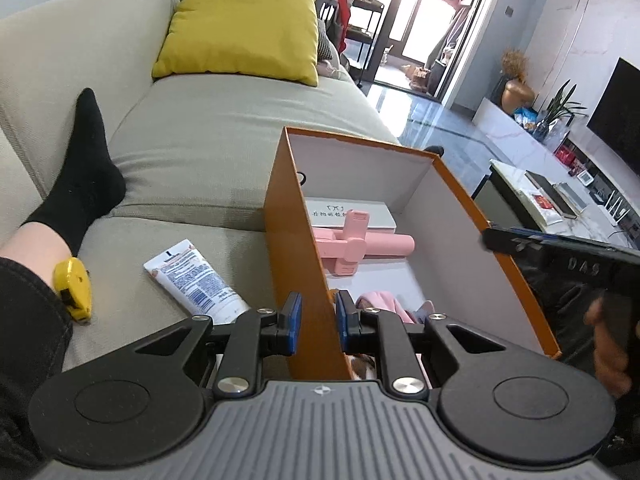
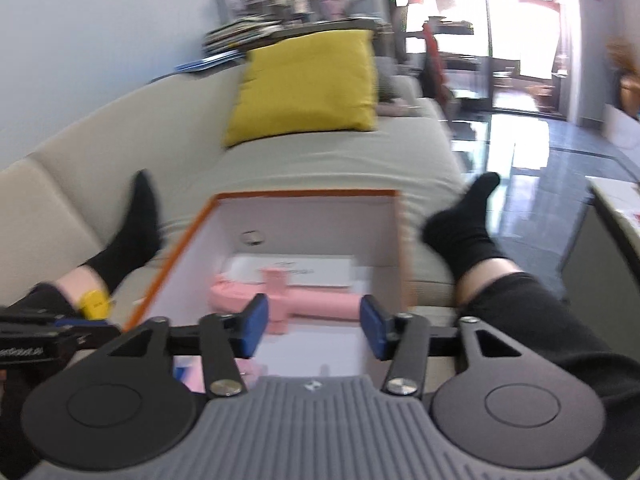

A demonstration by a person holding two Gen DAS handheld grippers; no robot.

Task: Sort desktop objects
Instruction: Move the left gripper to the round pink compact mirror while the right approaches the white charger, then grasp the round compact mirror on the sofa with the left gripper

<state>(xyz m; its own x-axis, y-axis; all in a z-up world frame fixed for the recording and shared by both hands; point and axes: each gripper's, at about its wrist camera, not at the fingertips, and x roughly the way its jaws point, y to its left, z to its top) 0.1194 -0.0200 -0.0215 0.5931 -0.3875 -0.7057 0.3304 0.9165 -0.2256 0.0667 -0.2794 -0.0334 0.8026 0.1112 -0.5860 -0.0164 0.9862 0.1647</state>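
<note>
The left gripper (image 1: 318,322) is clamped on the near left wall of the orange box (image 1: 296,248), one blue pad outside and one inside. The right gripper (image 2: 314,330) stands apart over the box's near end with nothing between its pads; the pink holder (image 2: 288,300) lies just beyond, at twelve o'clock, on the box floor. Past it, against the far wall, lies a white card (image 2: 304,270). Outside the box on the sofa (image 1: 192,148), at ten o'clock from the left gripper, lies a white tube (image 1: 196,280), and farther out at nine o'clock a yellow tape measure (image 1: 74,290) beside the person's leg. A yellow cushion (image 1: 240,28) leans at the far end.
</note>
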